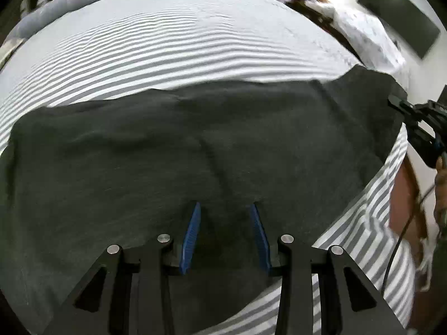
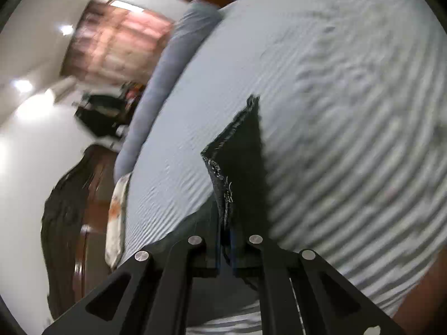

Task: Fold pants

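Striped grey-and-white bedsheet covers the bed on which the work is done, and the dark pants lie spread flat across it, directly ahead of and beneath the left gripper's fingers. Their long axis runs crosswise to those fingers, from the far-left margin of the left wrist view to the right margin, where one end lifts slightly off the sheet. That raised end is held by the right gripper, seen at the edge of the left view; in its own camera the right gripper has its blue pads pressed together on a doubled hem edge of the fabric, which stands up as a dark wedge ahead of the fingertips. The grasp at an end is probably meant to carry that end over the rest of the garment along its length. The left gripper has its blue fingers parted, with dark cloth between and below them; they appear to rest on or just above the near edge of the fabric without pinching it, perhaps to steady it or to prepare a matching grasp. Beyond the pants, past the fingertips, a pale blue bolster lies along the far side of the bed, and a dark wall panel is at upper right.
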Available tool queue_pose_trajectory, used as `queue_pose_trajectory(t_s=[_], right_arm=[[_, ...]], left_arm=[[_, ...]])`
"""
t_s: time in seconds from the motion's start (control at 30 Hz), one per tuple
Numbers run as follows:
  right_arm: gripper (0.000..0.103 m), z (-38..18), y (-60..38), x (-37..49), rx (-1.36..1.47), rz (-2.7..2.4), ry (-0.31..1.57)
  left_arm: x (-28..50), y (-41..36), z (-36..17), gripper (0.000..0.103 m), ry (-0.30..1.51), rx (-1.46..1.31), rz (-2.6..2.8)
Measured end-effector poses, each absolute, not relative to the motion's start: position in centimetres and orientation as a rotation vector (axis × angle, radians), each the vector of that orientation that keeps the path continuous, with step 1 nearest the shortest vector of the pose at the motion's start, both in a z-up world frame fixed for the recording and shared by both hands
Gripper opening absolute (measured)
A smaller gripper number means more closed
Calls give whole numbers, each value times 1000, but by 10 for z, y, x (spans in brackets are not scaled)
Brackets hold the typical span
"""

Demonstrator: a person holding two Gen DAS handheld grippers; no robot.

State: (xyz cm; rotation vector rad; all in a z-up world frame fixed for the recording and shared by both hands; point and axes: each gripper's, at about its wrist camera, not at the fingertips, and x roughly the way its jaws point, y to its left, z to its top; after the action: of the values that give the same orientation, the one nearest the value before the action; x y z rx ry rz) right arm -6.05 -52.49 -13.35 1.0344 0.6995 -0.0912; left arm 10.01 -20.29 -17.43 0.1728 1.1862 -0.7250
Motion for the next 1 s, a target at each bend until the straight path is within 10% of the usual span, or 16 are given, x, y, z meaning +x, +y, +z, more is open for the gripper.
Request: queue_pose_trajectory(t_s=[1.0], right_arm=[[7, -179, -217, 62, 629, 342, 1186]], left_arm=[[131, -4, -133, 44, 1112, -212, -648]])
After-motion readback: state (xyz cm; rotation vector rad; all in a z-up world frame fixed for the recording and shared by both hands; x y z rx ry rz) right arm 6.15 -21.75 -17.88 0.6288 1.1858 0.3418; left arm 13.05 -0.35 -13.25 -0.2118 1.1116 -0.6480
